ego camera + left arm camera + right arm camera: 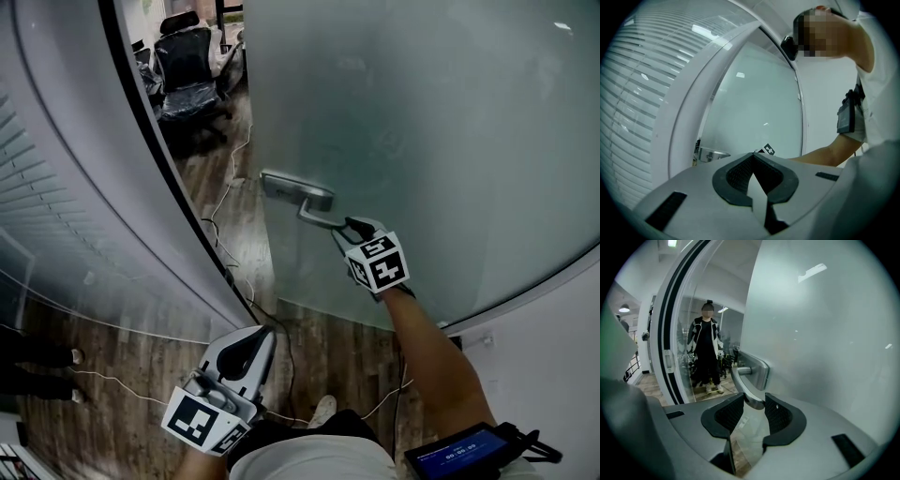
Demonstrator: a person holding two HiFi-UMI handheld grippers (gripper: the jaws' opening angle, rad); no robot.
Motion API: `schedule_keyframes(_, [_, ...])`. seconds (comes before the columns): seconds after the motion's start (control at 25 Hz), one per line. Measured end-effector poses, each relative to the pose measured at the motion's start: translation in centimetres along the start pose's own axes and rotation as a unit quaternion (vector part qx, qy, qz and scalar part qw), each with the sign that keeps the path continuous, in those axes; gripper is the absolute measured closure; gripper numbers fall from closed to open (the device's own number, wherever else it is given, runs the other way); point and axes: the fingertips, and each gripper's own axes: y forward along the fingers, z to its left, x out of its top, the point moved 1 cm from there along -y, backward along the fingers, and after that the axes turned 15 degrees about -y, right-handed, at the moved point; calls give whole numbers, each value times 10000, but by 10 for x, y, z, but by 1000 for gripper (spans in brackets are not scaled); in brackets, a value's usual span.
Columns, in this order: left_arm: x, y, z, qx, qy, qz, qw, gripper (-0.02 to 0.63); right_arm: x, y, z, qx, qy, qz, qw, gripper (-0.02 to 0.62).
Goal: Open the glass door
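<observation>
The frosted glass door (450,141) stands ajar, with a gap between its edge and the dark frame (155,150). Its metal lever handle (314,214) points down and to the right from a silver plate. My right gripper (350,228) is at the lever's end. In the right gripper view the lever handle (749,380) lies between the two dark pads, and the right gripper (753,405) is shut on it. My left gripper (261,339) hangs low near my body, away from the door. The left gripper (753,161) is shut and holds nothing.
A frosted glass wall (56,187) with blinds runs along the left. Beyond the gap stand a black office chair (187,70) and cables (225,202) on the wood floor. A person (707,348) stands behind the glass. A device (459,455) is strapped to my right forearm.
</observation>
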Motion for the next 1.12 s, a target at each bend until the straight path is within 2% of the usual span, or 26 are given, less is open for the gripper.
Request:
schedule_keyframes(0.24, [-19,-25,0,37,113,69,9999,606,-9,10,1,-189,36,58,9998,462])
schedule_keyframes(0.48, [-6,-4,2,177,56,147,9997,606,-7,29,-51,-383,107,125,9991,462])
schedule_keyframes(0.68, [6,-4,7,210,80,121,9997,606,2,43,-74,-447,85,251,9986,462])
schedule_keyframes(0.96, [-3,-5,11,255,89,164,9995,606,-6,56,-94,-562,-63,433,9975,462])
schedule_keyframes(1.12, [2,1,14,289,49,181,9994,606,4,47,-110,-658,-57,192,9976,462])
